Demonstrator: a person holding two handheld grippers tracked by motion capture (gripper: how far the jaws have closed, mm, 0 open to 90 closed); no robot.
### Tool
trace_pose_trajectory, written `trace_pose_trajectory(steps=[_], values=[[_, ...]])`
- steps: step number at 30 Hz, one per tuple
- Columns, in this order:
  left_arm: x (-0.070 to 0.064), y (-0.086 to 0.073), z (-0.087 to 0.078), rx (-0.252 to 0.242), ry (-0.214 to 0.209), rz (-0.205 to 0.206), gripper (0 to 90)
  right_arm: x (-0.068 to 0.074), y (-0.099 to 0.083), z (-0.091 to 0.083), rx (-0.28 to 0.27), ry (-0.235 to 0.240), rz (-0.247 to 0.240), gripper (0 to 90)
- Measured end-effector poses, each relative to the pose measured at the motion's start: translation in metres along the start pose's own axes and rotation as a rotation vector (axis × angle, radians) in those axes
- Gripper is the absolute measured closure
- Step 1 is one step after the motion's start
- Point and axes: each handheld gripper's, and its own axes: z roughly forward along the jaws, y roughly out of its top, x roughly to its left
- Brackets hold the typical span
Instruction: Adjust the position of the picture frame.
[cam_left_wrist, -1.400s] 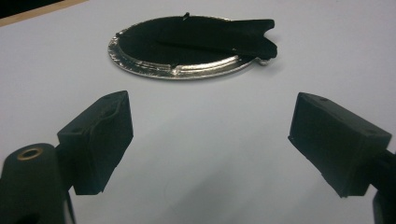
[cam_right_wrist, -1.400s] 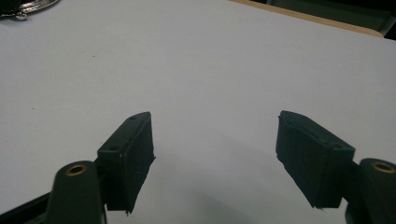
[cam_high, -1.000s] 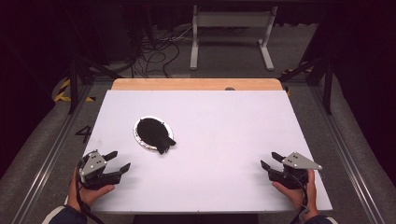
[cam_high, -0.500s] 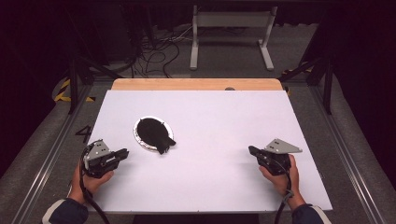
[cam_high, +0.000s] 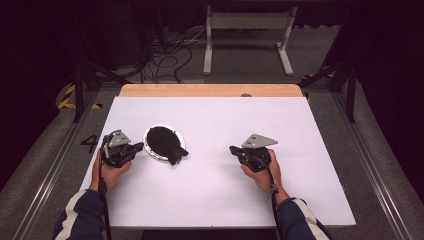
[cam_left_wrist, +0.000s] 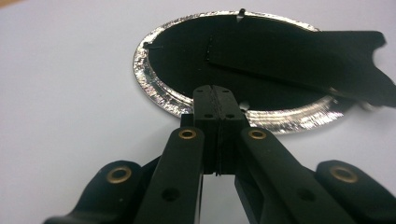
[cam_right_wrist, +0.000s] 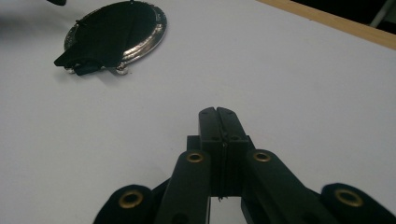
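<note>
**Both grippers closed, left one at the rim of the silver-edged disc**

On the white table (cam_high: 215, 200): a round disc (cam_high: 164, 143) with a crinkled silver rim and a black face, lying flat left of centre. Across that face, a flat black strip (cam_left_wrist: 299, 56), overhanging the rim on 1 side and ending in a notched tip (cam_high: 176, 159) towards the person's edge.

Left gripper (cam_high: 136, 147), held in the left hand (cam_high: 111, 172): just beside the disc on its left. In the left gripper view (cam_left_wrist: 217, 95), 2 black jaws pressed together with nothing between them, tips over the near silver rim; touching it or just above, cannot tell.

Right gripper (cam_high: 233, 149), held in the right hand (cam_high: 262, 172): well apart from the disc, over bare table right of centre, pointing towards it. In the right gripper view (cam_right_wrist: 218, 114), jaws likewise pressed flat against each other, pinching nothing, with the disc (cam_right_wrist: 116, 32) far off at upper left.

Beyond the white sheet, a wooden strip (cam_high: 210, 90) along the far edge.
</note>
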Motion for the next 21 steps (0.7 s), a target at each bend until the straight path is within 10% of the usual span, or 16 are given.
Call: trace_pose_trajectory(steps=[7, 14, 21], values=[[0.01, -0.001, 0.02, 0.068, 0.069, -0.04, 89.7, 0.02, 0.02, 0.034, 0.03, 0.05, -0.031, 90.0], [0.018, 0.003, 0.025, 0.072, 0.018, -0.113, 87.3, 0.044, 0.035, 0.068, 0.075, 0.098, -0.066, 90.0], [0.016, 0.006, 0.032, 0.057, -0.024, -0.094, 89.6, 0.053, 0.042, 0.092, 0.127, 0.101, -0.081, 90.0]])
